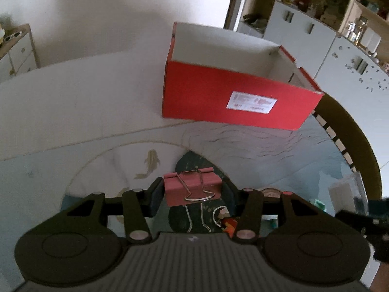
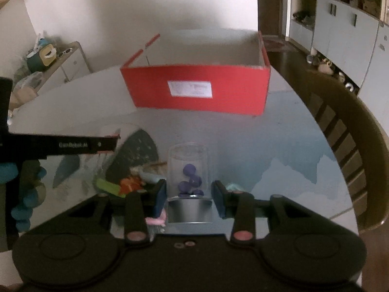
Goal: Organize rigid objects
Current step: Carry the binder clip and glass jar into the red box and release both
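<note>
My left gripper [image 1: 193, 193] is shut on a pink binder clip [image 1: 192, 189] and holds it above the table, short of the open red box [image 1: 233, 102]. My right gripper [image 2: 189, 194] is shut on a clear jar with a silver lid [image 2: 188, 182]; purple round pieces show inside it. The red box [image 2: 197, 90] stands ahead of it at the table's far side, its inside white and mostly hidden by the near wall. The left gripper's body shows at the left of the right wrist view [image 2: 60, 146].
Small loose items lie on the printed tablecloth below the grippers: orange, green and pink pieces [image 2: 128, 185] and a metal ring [image 1: 218, 215]. A wooden chair back [image 2: 350, 146] curves along the table's right edge. Cabinets and shelves [image 1: 316, 24] stand behind.
</note>
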Demonstrator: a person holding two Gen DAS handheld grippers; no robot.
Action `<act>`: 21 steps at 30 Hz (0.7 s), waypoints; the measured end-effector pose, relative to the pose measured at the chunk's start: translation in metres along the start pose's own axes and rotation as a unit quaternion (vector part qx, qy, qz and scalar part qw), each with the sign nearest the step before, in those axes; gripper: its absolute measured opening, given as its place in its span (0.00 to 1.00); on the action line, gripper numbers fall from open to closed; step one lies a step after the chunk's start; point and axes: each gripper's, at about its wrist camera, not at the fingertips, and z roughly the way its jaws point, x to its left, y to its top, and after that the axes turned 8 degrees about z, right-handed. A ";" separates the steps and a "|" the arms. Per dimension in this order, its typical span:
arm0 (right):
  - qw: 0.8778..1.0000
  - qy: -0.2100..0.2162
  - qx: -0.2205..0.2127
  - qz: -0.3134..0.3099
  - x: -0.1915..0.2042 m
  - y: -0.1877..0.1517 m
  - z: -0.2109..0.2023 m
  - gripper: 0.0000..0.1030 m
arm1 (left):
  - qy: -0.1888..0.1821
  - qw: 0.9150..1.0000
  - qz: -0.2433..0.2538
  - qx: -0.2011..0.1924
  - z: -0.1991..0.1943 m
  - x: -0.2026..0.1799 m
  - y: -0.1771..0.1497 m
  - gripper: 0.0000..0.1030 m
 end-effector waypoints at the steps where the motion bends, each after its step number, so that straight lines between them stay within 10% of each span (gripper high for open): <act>1: 1.000 0.000 -0.003 -0.003 0.003 0.004 -0.003 0.39 | -0.003 1.000 0.002 -0.003 -0.004 0.000 0.001 0.49; 21: 0.996 0.005 -0.083 -0.029 0.024 0.102 -0.023 0.39 | -0.031 0.993 0.067 -0.088 -0.057 -0.001 0.087 0.49</act>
